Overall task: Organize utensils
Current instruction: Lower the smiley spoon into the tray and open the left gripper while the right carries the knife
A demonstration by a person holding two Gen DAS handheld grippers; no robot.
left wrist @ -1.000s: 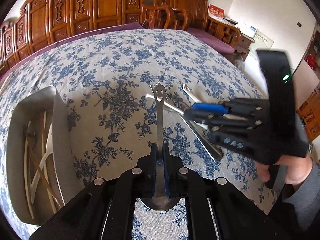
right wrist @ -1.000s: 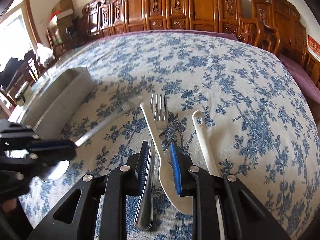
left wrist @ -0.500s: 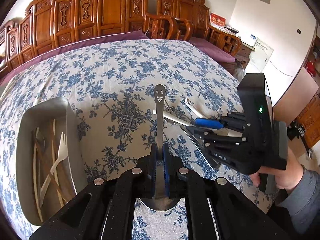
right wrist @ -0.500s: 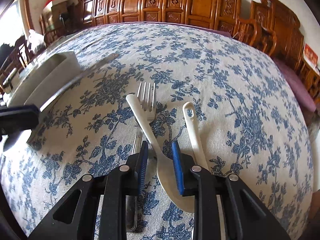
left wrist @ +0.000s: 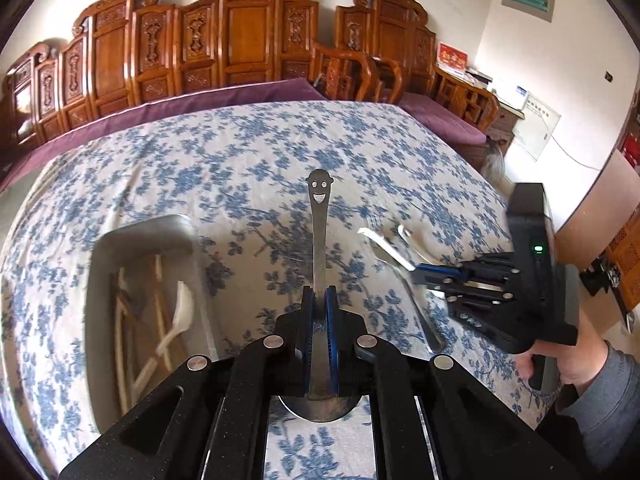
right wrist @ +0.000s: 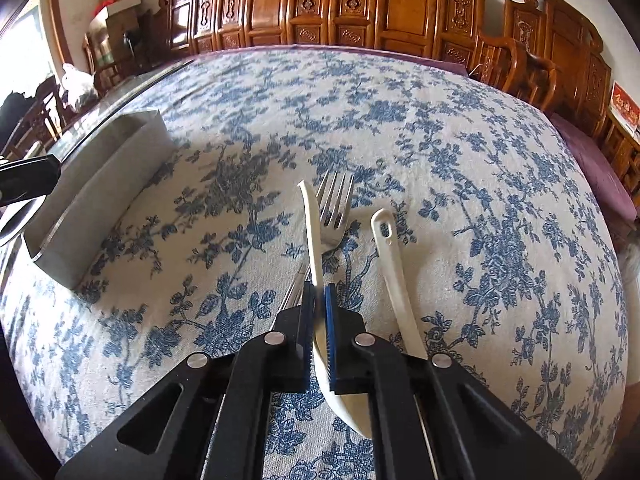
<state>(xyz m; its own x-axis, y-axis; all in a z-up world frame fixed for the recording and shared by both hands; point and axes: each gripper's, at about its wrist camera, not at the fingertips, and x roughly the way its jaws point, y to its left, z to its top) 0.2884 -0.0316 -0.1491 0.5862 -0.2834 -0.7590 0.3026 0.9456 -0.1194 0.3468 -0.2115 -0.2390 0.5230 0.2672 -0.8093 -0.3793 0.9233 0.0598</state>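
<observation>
Presently the left claw (left wrist: 319, 300) is pinching a metal spoon (left wrist: 319, 216) by its neck, the bowl tucked back between the black arms and the handle, with a smiling face cut into its end, pointing out over the desk (left wrist: 248, 148), which is draped in a blue-flowered cloth. A grey metal tray (left wrist: 148, 232) sits toward the desk's left edge; inside lie wooden chopsticks (left wrist: 120, 320) and a white plastic fork (left wrist: 176, 328). The right claw (right wrist: 319, 300) is pressed together on a white plastic spoon (right wrist: 310, 220), gripping its handle so the bowl hangs back under the blue pads (right wrist: 330, 320) and the stem runs forward. Just beneath it, on the cloth, a metal fork (right wrist: 334, 208) lies with tines toward the far edge, its handle passing under the left finger. Just beside it, on the right, rests a second white spoon (right wrist: 390, 256) with a hole in its handle end. In the right wrist view the tray stands well apart, near the left edge.
</observation>
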